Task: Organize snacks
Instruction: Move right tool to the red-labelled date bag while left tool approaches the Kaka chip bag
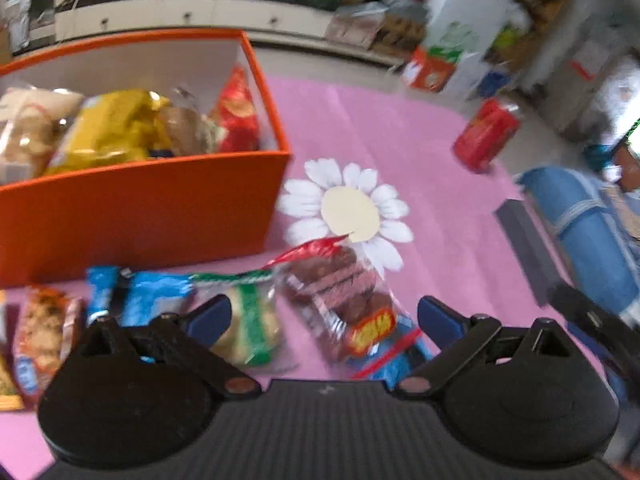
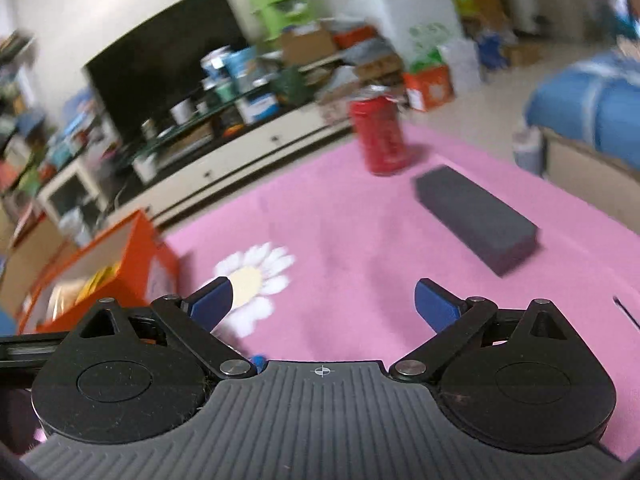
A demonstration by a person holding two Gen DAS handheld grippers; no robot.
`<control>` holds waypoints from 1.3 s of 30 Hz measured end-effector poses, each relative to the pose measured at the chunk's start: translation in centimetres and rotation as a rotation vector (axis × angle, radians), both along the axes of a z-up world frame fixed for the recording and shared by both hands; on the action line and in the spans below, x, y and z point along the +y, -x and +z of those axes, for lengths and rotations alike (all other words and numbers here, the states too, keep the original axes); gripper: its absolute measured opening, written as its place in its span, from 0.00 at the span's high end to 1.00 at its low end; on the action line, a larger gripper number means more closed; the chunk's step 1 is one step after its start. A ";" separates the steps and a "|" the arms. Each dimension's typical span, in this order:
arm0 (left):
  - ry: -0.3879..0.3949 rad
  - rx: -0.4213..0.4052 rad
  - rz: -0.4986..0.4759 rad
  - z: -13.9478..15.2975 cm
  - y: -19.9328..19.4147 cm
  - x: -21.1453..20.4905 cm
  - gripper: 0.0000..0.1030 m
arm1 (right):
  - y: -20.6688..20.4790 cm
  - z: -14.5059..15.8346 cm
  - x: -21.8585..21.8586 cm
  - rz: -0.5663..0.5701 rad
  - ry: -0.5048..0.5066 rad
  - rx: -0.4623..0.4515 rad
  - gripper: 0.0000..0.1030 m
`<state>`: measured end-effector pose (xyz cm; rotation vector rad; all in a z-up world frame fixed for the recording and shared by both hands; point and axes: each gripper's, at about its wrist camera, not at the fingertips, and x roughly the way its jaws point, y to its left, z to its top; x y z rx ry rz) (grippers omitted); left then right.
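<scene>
Left tongs (image 1: 324,316) and right tongs (image 2: 323,305) both gaped wide, holding nothing.

At lower centre of the left wrist view, a chocolate biscuit packet (image 1: 344,304) lay on the pink table (image 1: 420,152) between the left fingers, untouched, with more packets at lower left; the orange box (image 1: 140,208) at upper left already held snacks. This looked like the reach for the next packet: settle lower, close, carry it boxward. A red can (image 2: 380,136) stood far off.
</scene>
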<state>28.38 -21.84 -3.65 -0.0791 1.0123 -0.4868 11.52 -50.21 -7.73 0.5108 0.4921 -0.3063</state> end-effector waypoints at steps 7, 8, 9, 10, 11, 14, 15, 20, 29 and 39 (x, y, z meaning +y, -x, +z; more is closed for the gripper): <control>-0.062 0.000 0.058 -0.6 -0.3 -1.9 0.05 | 0.3 -0.8 -1.6 0.042 -0.085 -0.011 0.14; -0.043 -0.016 0.056 -0.2 0.1 -1.2 0.05 | 0.2 -1.0 -1.5 0.056 -0.079 0.001 0.14; -0.029 -0.033 0.050 0.3 0.6 -0.1 0.05 | -0.1 -1.3 -1.3 0.081 -0.076 0.018 0.13; -0.020 -0.060 0.051 0.9 1.3 1.3 0.05 | -0.8 -1.6 -0.9 0.107 -0.075 0.044 0.12; -0.019 -0.085 0.060 1.5 1.9 2.8 0.05 | -1.2 -2.0 -0.4 0.134 -0.077 0.074 0.12; -0.052 -0.154 0.113 2.8 3.3 8.4 0.05 | -2.4 -2.9 1.2 0.216 -0.115 0.102 0.14; -0.079 -0.172 0.140 3.0 3.5 10.6 0.05 | -2.5 -2.7 1.7 0.234 -0.119 0.089 0.14; -0.227 -0.217 0.189 2.3 2.3 20.0 0.05 | -3.5 -2.3 3.9 0.259 -0.081 0.072 0.13; -0.248 -0.110 0.304 -2.2 -0.9 23.6 0.04 | -6.2 -2.6 7.3 0.288 -0.049 0.120 0.13; -0.203 -0.083 0.239 -2.5 1.4 24.3 0.43 | -6.4 -2.7 8.3 0.320 0.008 0.140 0.13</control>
